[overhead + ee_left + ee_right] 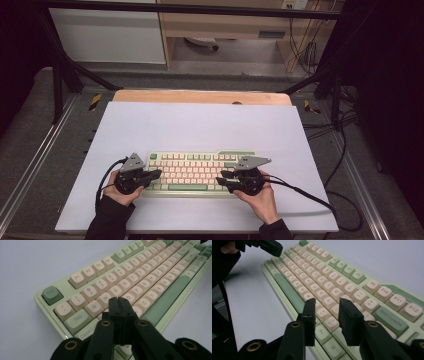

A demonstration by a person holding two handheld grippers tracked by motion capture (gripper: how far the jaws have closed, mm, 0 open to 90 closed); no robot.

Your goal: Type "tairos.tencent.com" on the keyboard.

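Observation:
A pale green keyboard with cream and green keys lies near the front of a white board. My left gripper is held level over the keyboard's left end. In the left gripper view its jaws are pressed together with nothing between them, above the letter keys of the keyboard. My right gripper hovers over the keyboard's right end. Its jaws stand apart over the keys with nothing between them. The left gripper also appears at the top left of the right gripper view.
The white board covers a wooden table and is bare behind the keyboard. Black cables trail off to the right over grey flooring. Dark frame bars stand at both back corners.

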